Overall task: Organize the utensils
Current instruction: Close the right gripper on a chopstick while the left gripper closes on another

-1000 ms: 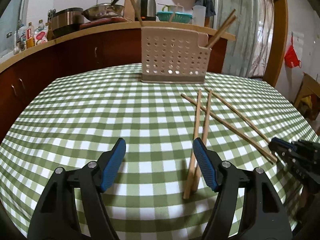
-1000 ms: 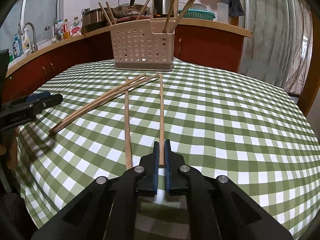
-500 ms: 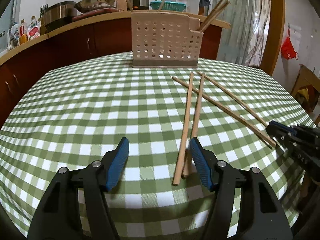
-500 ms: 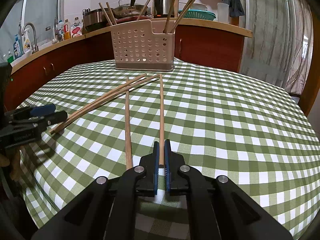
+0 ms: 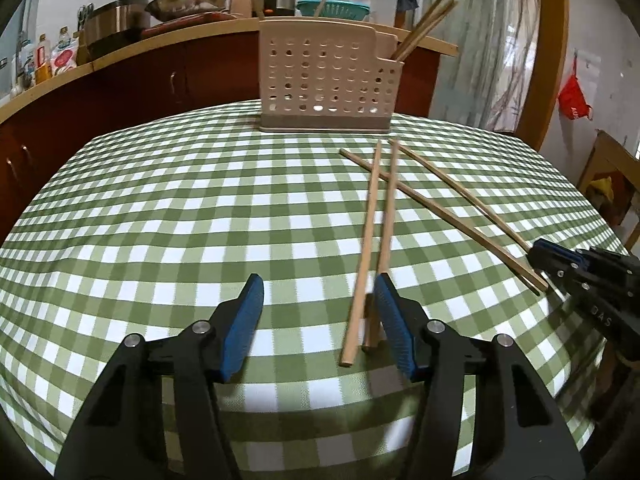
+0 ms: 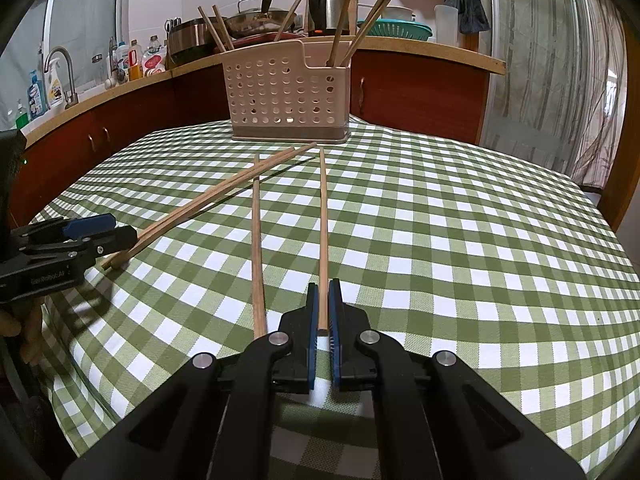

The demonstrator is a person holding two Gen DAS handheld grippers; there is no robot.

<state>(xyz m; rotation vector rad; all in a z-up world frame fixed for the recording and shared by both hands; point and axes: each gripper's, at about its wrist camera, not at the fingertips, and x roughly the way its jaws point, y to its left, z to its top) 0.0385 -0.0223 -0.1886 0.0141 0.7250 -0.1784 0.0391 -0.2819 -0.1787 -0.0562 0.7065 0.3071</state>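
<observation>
Several wooden chopsticks lie on the green checked tablecloth in front of a beige perforated utensil holder (image 5: 326, 76) that holds more chopsticks; the holder also shows in the right wrist view (image 6: 286, 94). My left gripper (image 5: 318, 292) is open, with the near ends of two chopsticks (image 5: 362, 264) just inside its right finger. My right gripper (image 6: 324, 296) is shut on the near end of one chopstick (image 6: 323, 236); another chopstick (image 6: 257, 240) lies just to its left. The right gripper shows at the right edge of the left wrist view (image 5: 592, 276), and the left gripper shows at the left of the right wrist view (image 6: 86, 232).
The round table's edge (image 5: 280, 408) curves close in front of both grippers. A wooden counter (image 6: 400, 46) behind the table carries pots, a kettle and bottles, with a sink tap (image 6: 60, 68) at the far left. A glass door (image 6: 552, 60) stands on the right.
My left gripper has moved forward and to the right, so the two chopstick ends now sit inside its right finger. My right gripper stays shut on its chopstick, barely moved.
</observation>
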